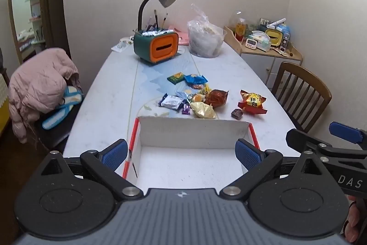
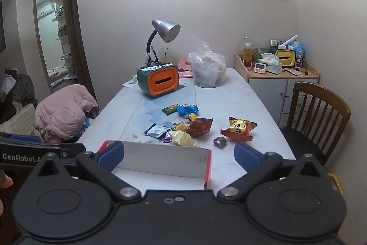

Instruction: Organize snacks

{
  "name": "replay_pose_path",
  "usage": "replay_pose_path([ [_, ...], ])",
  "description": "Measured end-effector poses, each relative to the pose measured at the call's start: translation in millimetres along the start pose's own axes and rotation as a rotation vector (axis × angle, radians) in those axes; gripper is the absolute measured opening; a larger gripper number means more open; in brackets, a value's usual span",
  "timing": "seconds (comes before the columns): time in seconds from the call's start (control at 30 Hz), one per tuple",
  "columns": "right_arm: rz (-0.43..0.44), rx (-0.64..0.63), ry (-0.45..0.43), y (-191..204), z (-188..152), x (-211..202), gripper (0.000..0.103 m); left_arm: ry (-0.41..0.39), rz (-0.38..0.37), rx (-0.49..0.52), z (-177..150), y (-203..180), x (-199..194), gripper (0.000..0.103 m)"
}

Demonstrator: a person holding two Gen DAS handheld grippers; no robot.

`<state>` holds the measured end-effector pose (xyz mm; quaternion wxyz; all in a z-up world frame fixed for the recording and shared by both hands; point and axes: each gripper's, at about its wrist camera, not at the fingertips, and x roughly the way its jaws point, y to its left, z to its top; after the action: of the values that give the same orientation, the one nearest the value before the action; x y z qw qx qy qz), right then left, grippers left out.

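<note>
On the desk [image 1: 103, 107] snacks [image 1: 197, 95] lie beyond an empty box [image 1: 192, 132]. Both the left gripper [image 1: 181, 152] and right gripper [image 2: 179, 153] are spread wide, holding nothing. No snack is picked yet; next, reach for one.

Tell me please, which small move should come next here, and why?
Probably move the right tool forward to the small dark candy and close on it. Both tools are open and hold nothing, the white box is empty, and this candy lies alone near the box, on the right tool's side.
</note>
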<state>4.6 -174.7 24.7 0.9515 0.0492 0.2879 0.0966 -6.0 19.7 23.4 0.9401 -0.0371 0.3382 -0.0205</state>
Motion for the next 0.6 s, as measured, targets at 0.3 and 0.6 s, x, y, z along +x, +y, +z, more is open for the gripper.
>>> replay_pose_path([
  [0.3, 0.027, 0.009, 0.002, -2.4, 10.2, 1.1, 0.103, 0.023, 0.006, -0.023, -0.8, 3.9, 2.8, 0.101],
  [0.6, 0.031, 0.017, 0.025, 0.9, 11.1, 5.4, 0.103, 0.044, 0.010, -0.028, -4.4, 6.4, 5.3, 0.101],
])
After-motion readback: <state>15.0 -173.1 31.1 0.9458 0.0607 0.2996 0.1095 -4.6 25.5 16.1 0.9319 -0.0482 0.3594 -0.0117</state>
